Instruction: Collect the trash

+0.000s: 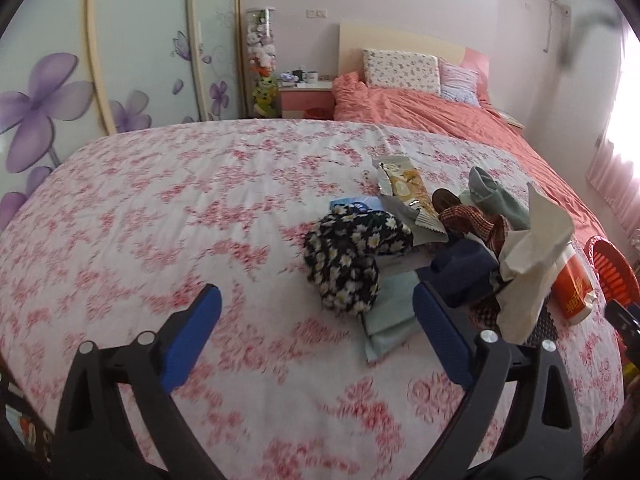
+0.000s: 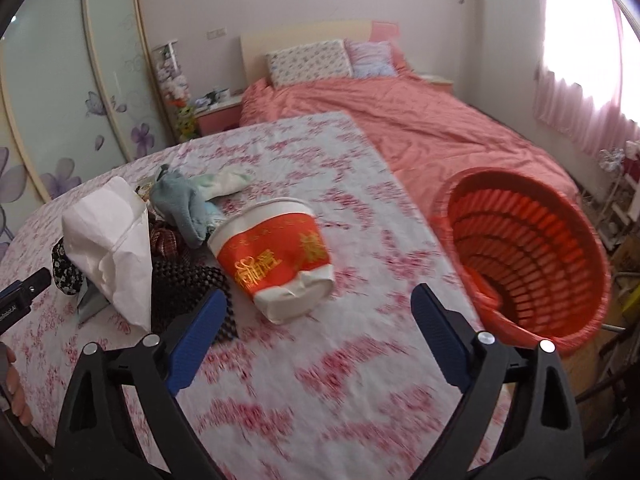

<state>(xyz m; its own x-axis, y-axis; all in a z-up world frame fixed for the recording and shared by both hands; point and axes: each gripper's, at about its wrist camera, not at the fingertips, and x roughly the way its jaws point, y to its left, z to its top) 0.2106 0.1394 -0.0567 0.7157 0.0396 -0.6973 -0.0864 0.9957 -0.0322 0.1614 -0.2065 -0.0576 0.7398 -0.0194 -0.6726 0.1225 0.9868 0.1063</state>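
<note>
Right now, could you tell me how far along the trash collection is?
Barely started, it seems. The red basket at the table's edge shows no trash inside. Both the left claw and right claw are open and empty. Still lying out: the crushed paper cup, snack wrapper and white crumpled paper.

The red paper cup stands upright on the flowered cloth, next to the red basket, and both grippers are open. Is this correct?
Not quite. The red paper cup is not upright: it lies on its side on the flowered cloth, dented at one end, as the right wrist view shows. The rest holds: the red basket is beside it, and the left gripper and right gripper are open.
</note>
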